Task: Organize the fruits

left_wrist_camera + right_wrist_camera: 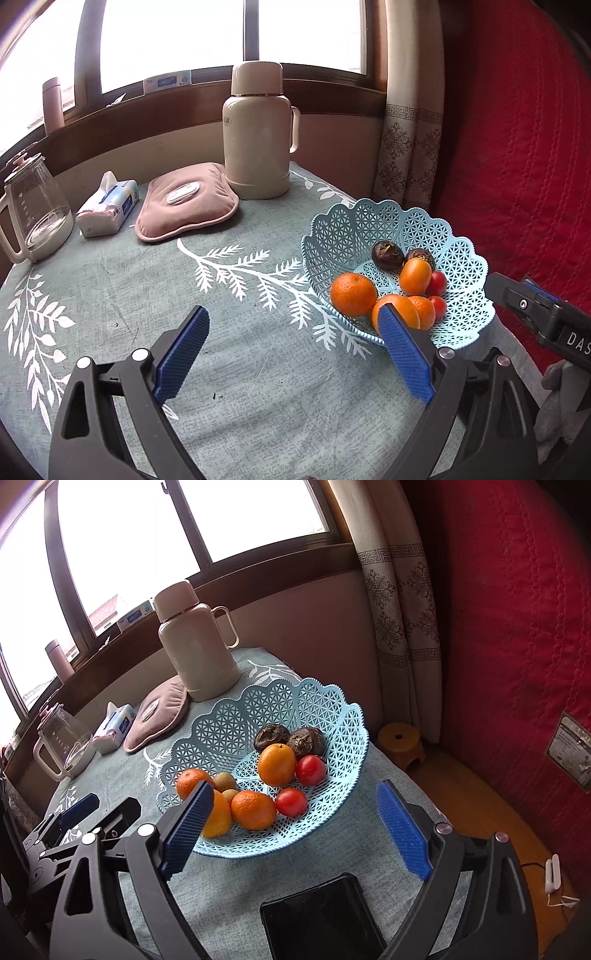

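Bench (pixel 240 369) with grey-green leaf-print cloth, under the window. Cream thermos flask (pixel 258 136) upright at the back, pink heat pad (pixel 186 203) just beside it, tissue pack (pixel 107 208) and glass kettle (pixel 35 214) further left. Pale blue lattice basket (pixel 321 709) near the bench's right edge; all fruit inside it: oranges (pixel 277 764), two dark wrinkled fruits (pixel 306 741), two red tomatoes (pixel 311 770), two small brownish-green fruits (pixel 225 781). Black flat device (pixel 321 919) lies on the cloth in front of the basket. Left hand-held gripper (pixel 293 350) spread wide, nothing between the blue pads, over bare cloth left of the basket. Right hand-held gripper (pixel 295 825) spread wide, empty, facing the basket's near rim.
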